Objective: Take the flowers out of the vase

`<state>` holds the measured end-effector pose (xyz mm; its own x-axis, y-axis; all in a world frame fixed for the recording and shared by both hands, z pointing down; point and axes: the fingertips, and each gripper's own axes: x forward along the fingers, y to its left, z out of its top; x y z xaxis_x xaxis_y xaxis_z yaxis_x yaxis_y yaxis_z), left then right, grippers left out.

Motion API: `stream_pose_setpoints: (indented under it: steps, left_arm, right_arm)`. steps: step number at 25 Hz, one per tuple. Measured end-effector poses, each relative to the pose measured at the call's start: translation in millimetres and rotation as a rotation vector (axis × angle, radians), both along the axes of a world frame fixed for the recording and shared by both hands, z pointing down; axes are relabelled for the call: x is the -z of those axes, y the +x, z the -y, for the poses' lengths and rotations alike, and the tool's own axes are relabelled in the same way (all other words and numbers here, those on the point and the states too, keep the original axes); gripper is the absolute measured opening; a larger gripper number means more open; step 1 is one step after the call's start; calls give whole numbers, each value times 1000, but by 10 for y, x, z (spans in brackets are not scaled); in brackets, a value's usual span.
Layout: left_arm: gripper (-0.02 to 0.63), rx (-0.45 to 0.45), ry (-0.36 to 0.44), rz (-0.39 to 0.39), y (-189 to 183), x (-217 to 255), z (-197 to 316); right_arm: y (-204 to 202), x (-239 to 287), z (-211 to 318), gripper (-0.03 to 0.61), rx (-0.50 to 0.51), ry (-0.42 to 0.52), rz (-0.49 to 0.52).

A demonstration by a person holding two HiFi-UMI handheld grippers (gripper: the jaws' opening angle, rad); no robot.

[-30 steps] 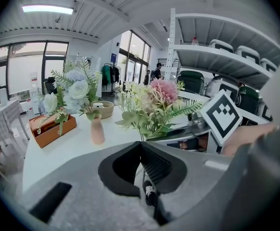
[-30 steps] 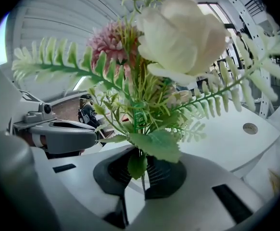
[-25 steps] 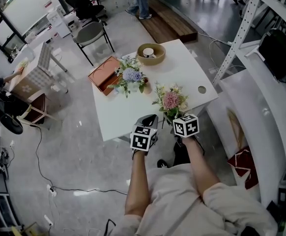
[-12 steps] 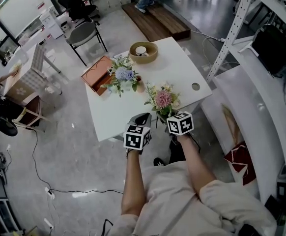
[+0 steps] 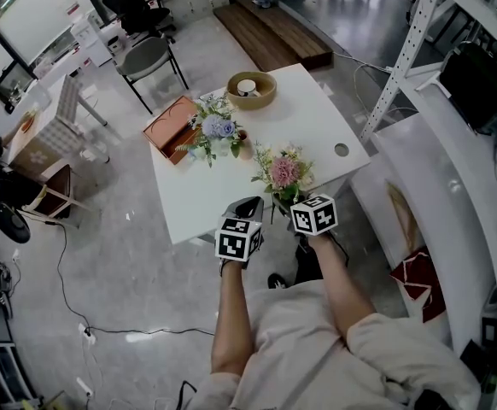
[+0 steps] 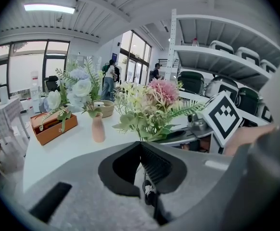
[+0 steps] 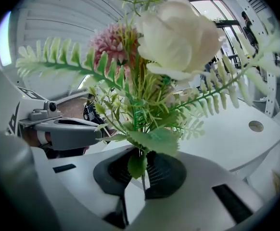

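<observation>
**Pink bouquet clamped in the right hand-held gripper (image 7: 141,166) over the counter's (image 5: 317,122) near edge.**

The left hand-held gripper (image 6: 141,147) is at the near edge, clenched on nothing, with its jaws meeting at the tips. An orange box (image 5: 170,126) lies at the counter's far left corner. Just beside it a blue-and-white bunch (image 5: 216,130) stands upright in a small pink vase (image 6: 98,127). A wooden bowl (image 5: 251,90) sits at the far edge. To the right of the left gripper, the right hand-held gripper grasps the green stems of the pink bouquet (image 5: 286,172). Its pads press on them just under the lowest leaves. The blooms stand upright above the near edge, well apart from the pink vase.
</observation>
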<state>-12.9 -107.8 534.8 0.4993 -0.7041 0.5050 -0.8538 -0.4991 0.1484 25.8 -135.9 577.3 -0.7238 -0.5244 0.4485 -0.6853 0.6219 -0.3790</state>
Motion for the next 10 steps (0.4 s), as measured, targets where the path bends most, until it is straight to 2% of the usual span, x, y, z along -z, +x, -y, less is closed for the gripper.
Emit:
stream_pose_setpoints:
  steps: [6, 10]
  left_arm:
    - [9, 5, -32, 12, -12, -106, -122]
    - [9, -25, -41, -17, 237, -134, -168]
  right_arm:
    - [-24, -71, -122, 32, 4, -24, 15]
    - [210, -71, -179, 32, -14, -35, -3]
